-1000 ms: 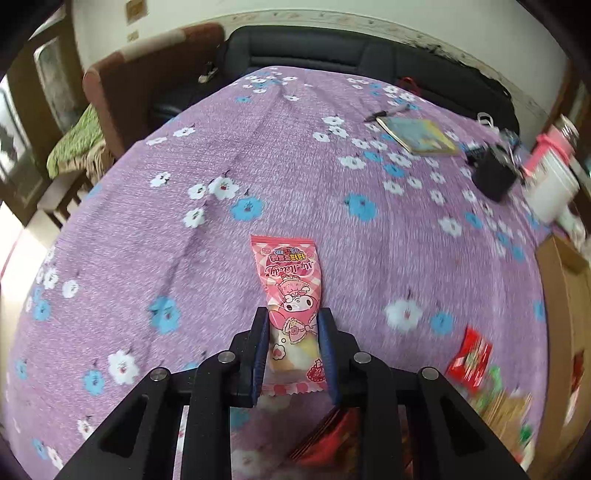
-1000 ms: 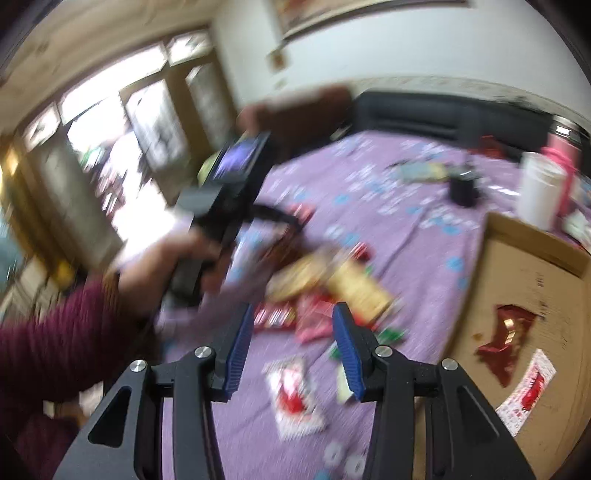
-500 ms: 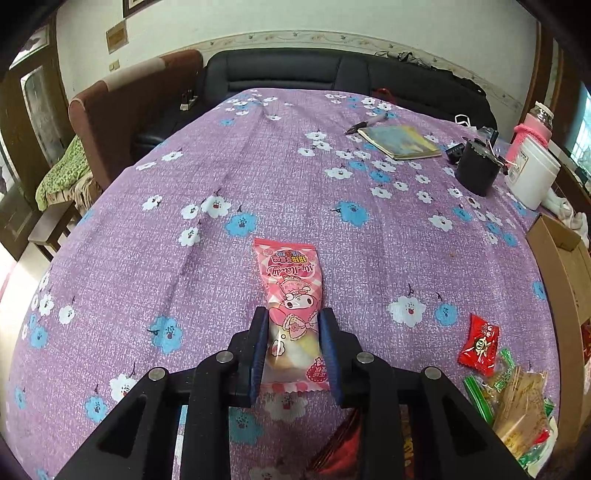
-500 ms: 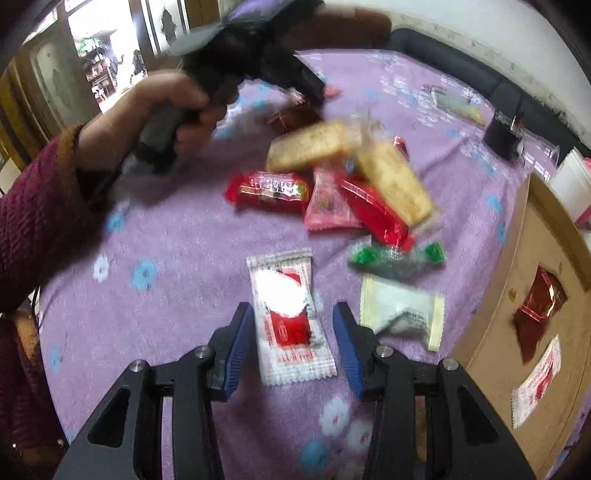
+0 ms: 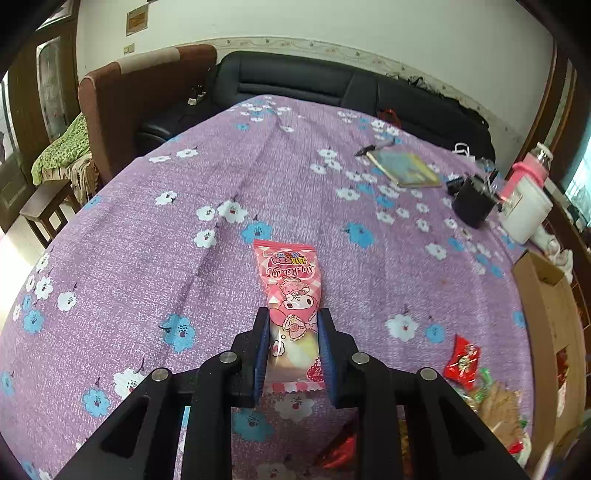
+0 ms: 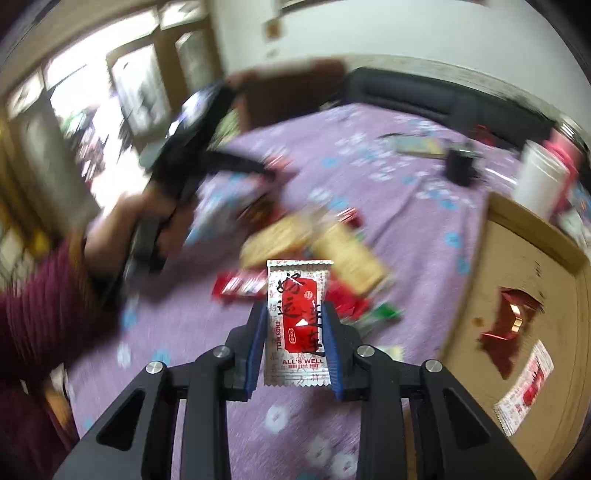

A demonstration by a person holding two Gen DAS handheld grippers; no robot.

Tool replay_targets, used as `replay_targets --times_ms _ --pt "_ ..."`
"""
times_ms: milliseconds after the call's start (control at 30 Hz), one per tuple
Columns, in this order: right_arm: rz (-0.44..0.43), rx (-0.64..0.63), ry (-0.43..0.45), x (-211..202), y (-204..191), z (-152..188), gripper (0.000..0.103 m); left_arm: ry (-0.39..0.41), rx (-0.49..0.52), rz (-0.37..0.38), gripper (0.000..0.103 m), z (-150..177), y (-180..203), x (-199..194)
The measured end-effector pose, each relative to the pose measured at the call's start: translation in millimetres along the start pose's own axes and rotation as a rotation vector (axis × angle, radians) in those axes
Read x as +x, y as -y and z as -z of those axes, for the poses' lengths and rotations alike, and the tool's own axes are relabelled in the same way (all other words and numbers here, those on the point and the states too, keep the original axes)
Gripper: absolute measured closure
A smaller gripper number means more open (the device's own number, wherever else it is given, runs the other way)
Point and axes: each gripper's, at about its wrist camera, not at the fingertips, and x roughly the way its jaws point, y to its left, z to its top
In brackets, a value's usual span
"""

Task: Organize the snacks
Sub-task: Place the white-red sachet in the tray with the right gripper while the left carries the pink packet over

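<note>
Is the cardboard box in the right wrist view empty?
No: the cardboard box already holds a dark red wrapper and a white and red packet.

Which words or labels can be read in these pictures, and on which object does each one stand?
"My Melody": on the pink snack packet in the left hand-held gripper.
"ALL'S WELL" and "END'S WELL": on the white and red sachet in the right hand-held gripper.
Chinese characters on both packets: not read here.
The red wrapper and the wall plaque: too small or blurred.
</note>
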Motion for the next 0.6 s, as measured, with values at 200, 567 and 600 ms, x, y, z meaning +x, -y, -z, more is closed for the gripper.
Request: replay_targets --times_ms 200,567,600 --pt "0.032 0.223 0.138 -23.8 46.5 -10.3 0.074 0.072 0.06 0.024 0.077 2.5 18.8 -21.1" --pt "0.107 0.472 0.163 -30.8 107.4 -2.1 0.074 0.11 0.133 0.089 0.077 9.8 51.7 -41.9" --pt "0.108 0.492 0.16 -30.8 112.1 -0.9 0.074 0.109 0.134 0.094 0.077 10.3 54.1 -43.6"
